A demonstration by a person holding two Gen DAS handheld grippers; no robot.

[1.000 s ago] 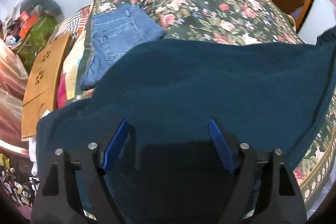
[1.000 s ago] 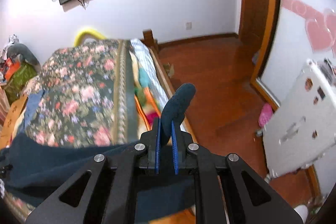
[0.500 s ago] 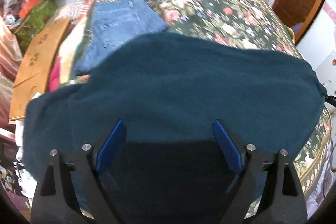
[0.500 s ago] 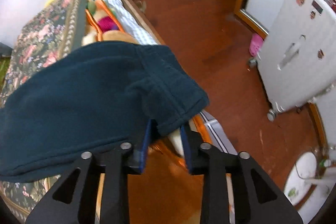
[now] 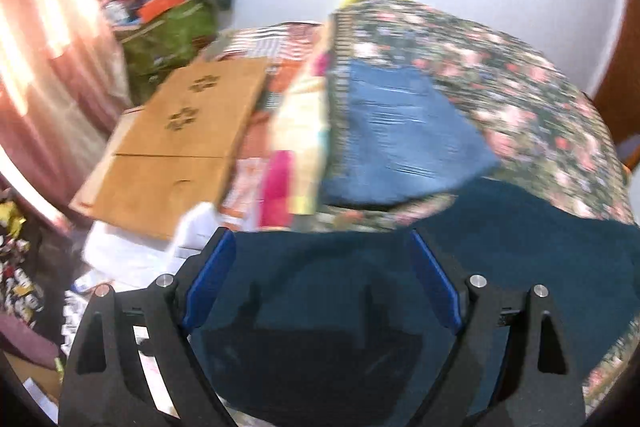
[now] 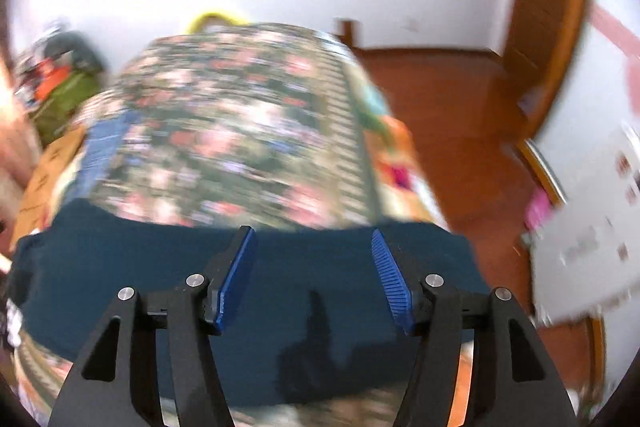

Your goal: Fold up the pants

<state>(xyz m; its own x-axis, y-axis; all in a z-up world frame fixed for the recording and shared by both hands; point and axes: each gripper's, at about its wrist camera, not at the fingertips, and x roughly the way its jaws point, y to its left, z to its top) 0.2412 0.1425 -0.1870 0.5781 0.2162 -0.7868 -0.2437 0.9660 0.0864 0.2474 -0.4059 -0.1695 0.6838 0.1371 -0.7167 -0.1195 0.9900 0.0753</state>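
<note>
Dark teal fleece pants (image 5: 520, 251) lie spread across the near edge of the floral bedspread (image 5: 500, 75); they also show in the right wrist view (image 6: 140, 267). My left gripper (image 5: 320, 279) is open and empty, just above the pants' left part. My right gripper (image 6: 314, 279) is open and empty, above the pants' right part near the bed's right edge. Both views are blurred by motion.
Folded blue jeans (image 5: 400, 139) lie on the bed beyond the teal pants. A flat cardboard box (image 5: 176, 143) and clutter sit left of the bed. Wooden floor (image 6: 460, 115), a door frame (image 6: 548, 7) and a white appliance (image 6: 592, 247) are on the right.
My right gripper has opened and let go of the pants' end, which now lies on the bed. Both grippers have swung upward to face the far wall.
</note>
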